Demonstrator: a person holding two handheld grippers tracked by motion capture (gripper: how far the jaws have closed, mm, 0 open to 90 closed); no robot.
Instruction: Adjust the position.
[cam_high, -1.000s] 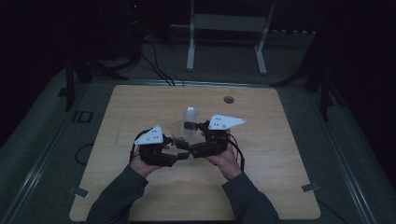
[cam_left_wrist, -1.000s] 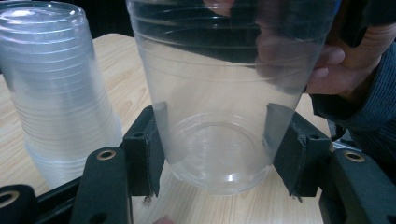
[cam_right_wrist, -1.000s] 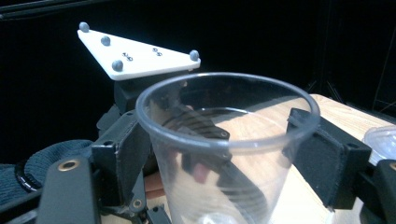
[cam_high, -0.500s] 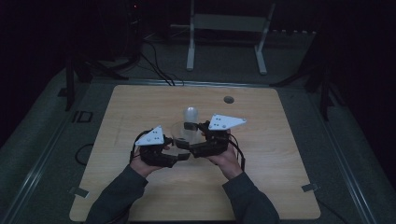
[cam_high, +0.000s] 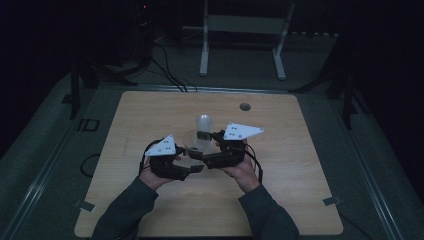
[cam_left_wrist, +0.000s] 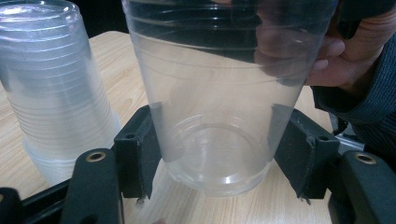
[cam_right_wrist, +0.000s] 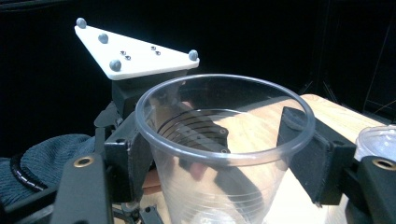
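Wooden table (cam_high: 150, 210) is bearing an inverted stack of clear cups (cam_left_wrist: 51, 93), with a single clear plastic cup (cam_left_wrist: 215, 116) being held upright just beside it. The cup's rim is being clasped by the right gripper (cam_right_wrist: 219, 140), whose jaws have just been closing, while its base is being flanked by the left gripper (cam_left_wrist: 215, 154), whose jaws have just been opening.

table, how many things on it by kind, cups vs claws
single clear cup: 1
upside-down stack of clear cups, number in it too blurred to tell: 1
claws, left claw and right claw: 2
total: 4
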